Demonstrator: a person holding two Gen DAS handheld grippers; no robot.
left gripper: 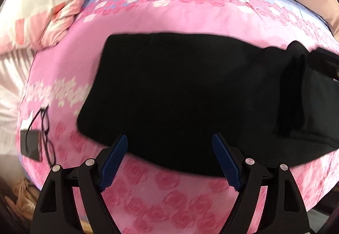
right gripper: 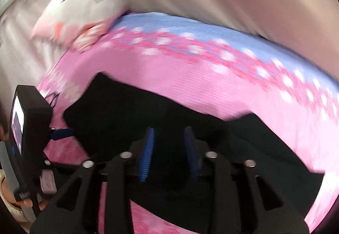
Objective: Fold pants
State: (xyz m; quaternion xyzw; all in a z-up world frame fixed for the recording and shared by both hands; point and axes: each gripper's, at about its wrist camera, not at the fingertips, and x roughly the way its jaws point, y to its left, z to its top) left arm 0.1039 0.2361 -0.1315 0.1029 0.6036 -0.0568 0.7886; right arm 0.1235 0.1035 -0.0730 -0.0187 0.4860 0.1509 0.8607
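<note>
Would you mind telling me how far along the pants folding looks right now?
Partly done: the black pants lie flat on the pink bedspread as one long dark strip, apparently leg over leg. In hand: nothing; the left gripper is wide open at their near edge, while the right gripper hovers over them with a gap between its fingers. Left: folding them shorter.

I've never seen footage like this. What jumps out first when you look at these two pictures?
The black pants lie in a big dark slab across the middle of a pink flowered bedspread. At the bottom of each view stand blue-padded grippers: the left gripper wide open at the pants' near edge, the right gripper over the cloth with a narrower gap. A cat-face pillow sits at the upper left, glasses at the left edge.
</note>
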